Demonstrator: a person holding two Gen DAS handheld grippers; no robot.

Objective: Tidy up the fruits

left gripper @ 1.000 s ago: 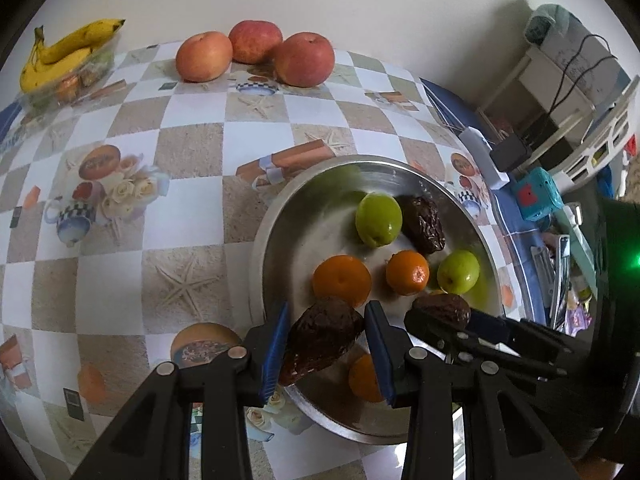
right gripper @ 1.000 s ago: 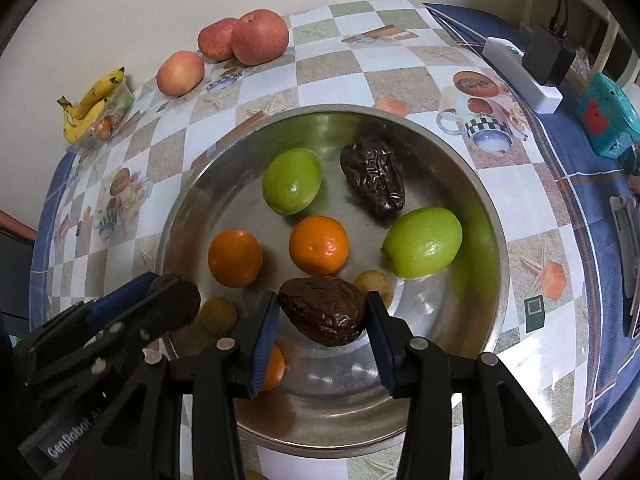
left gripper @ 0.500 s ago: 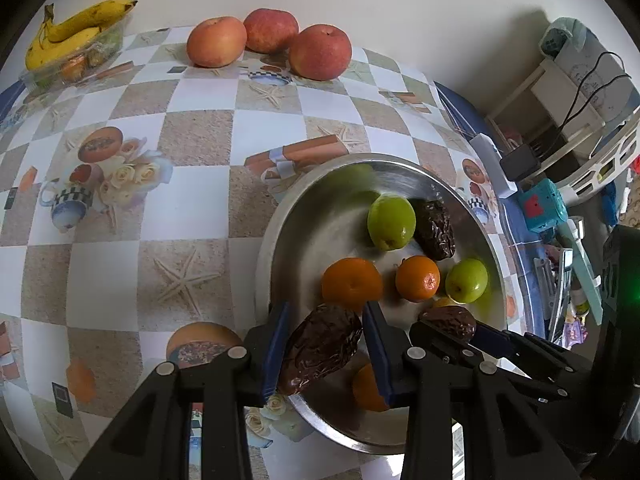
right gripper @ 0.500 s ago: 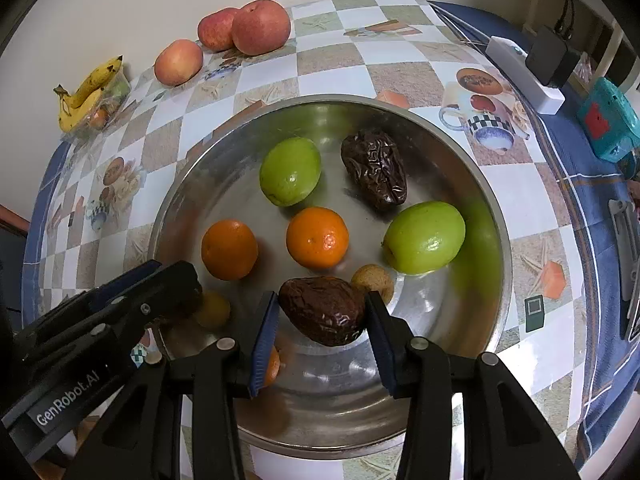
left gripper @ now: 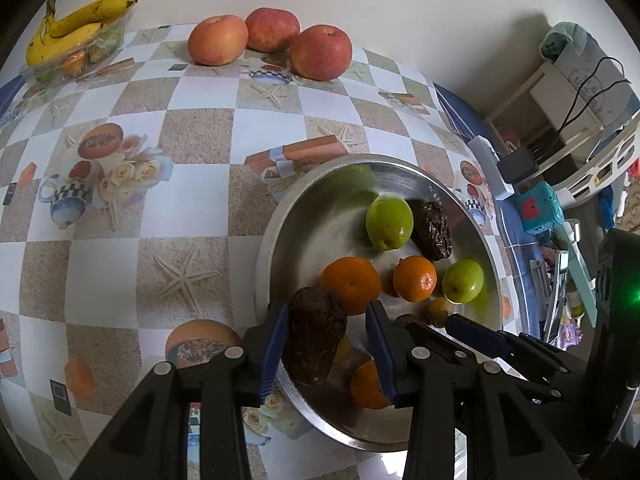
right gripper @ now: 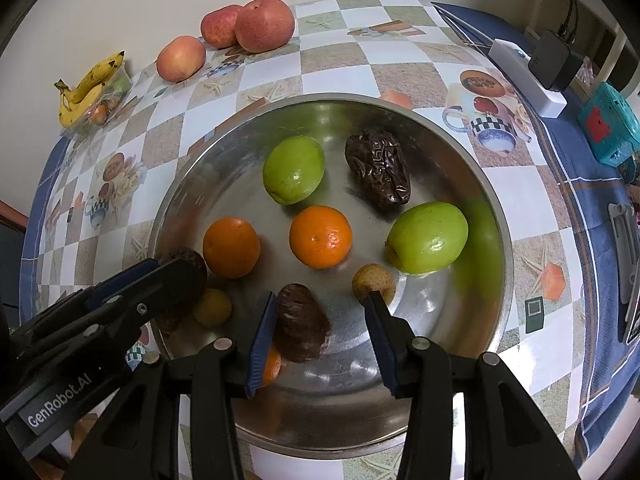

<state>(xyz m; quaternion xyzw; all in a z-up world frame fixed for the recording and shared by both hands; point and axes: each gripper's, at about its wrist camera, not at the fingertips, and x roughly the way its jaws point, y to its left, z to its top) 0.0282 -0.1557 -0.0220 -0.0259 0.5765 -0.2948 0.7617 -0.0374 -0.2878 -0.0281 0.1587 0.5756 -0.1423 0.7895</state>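
A steel bowl (left gripper: 265, 280) (right gripper: 509, 280) holds two green fruits, oranges, a wrinkled dark date (right gripper: 378, 168) and small yellowish fruits. My left gripper (left gripper: 328, 346) hovers over the bowl's near left rim with its jaws opening. A dark date (left gripper: 316, 336) leans on its left pad, and a gap shows at the right pad. My right gripper (right gripper: 320, 340) stands open over the bowl's near side. Another dark date (right gripper: 300, 322) rests against its left pad, well clear of the right one. The left gripper (right gripper: 120, 300) also shows at the left of the right wrist view.
Three red apples (left gripper: 320, 52) and bananas in a clear tray (left gripper: 76, 28) sit at the table's far side near the wall. A white power strip (right gripper: 528, 76) and a teal box (right gripper: 608, 128) lie on the blue cloth to the right. Checked cloth stretches left of the bowl.
Both grippers' jaws have widened. Each date, squeezed between the pads before, now only leans on the left pad. The right gripper's date has swung end-on and sunk toward the bowl floor.
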